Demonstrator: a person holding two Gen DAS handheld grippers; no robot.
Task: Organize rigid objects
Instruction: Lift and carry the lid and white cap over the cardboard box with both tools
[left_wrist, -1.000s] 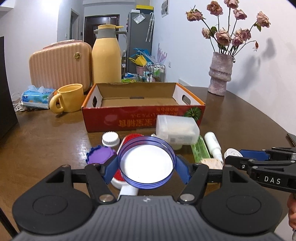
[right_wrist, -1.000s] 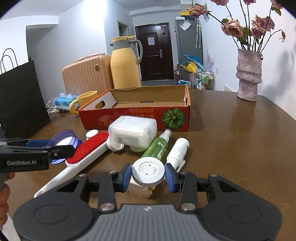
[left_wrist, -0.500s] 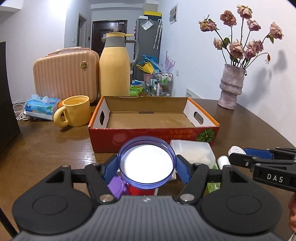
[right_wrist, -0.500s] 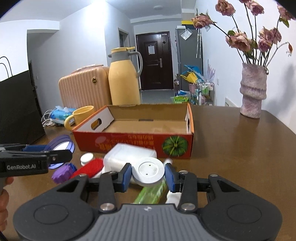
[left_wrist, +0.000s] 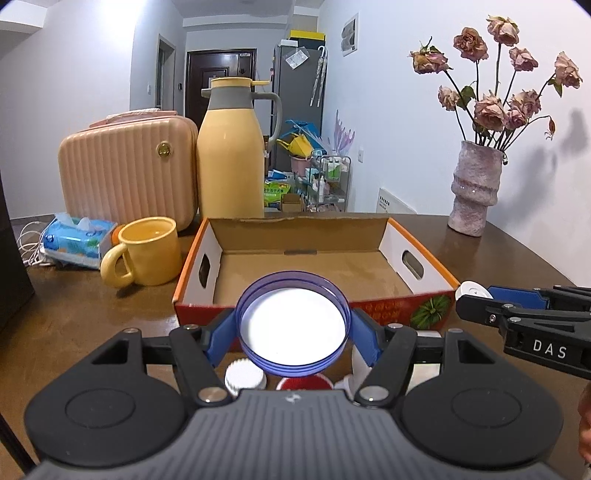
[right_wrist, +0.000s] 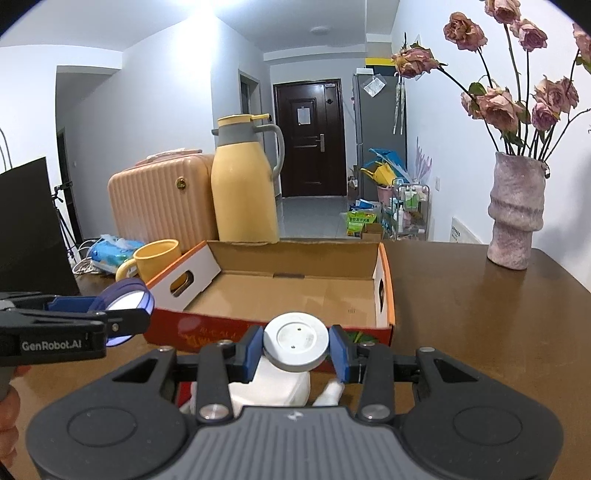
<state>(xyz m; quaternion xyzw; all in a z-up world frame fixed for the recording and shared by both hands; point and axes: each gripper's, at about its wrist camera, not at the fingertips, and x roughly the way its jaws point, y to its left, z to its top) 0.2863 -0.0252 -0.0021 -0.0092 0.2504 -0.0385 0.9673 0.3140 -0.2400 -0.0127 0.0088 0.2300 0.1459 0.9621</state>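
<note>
My left gripper (left_wrist: 293, 326) is shut on a round blue-rimmed lid with a white face (left_wrist: 292, 323), held just before the near wall of the open red cardboard box (left_wrist: 384, 308). In the right wrist view that lid (right_wrist: 127, 301) hangs left of the box (right_wrist: 207, 325). A round white and grey disc (right_wrist: 295, 341) sits between the pads of my right gripper (right_wrist: 295, 347), which is shut on it in front of the box. The box floor is bare cardboard. Below the left gripper show a white ribbed cap (left_wrist: 243, 376) and a red brush (left_wrist: 303, 384).
A yellow mug (left_wrist: 147, 251), a tissue pack (left_wrist: 77, 240), a pink case (left_wrist: 129, 166) and a yellow thermos jug (left_wrist: 231, 155) stand behind and left of the box. A vase of dried roses (left_wrist: 476, 192) stands at the back right on the brown table (left_wrist: 517, 266). A white container (right_wrist: 273, 384) lies under my right gripper.
Both grippers have risen and moved towards the box, each keeping its object. The loose items on the table have slid down under the grippers and the box interior shows more fully.
</note>
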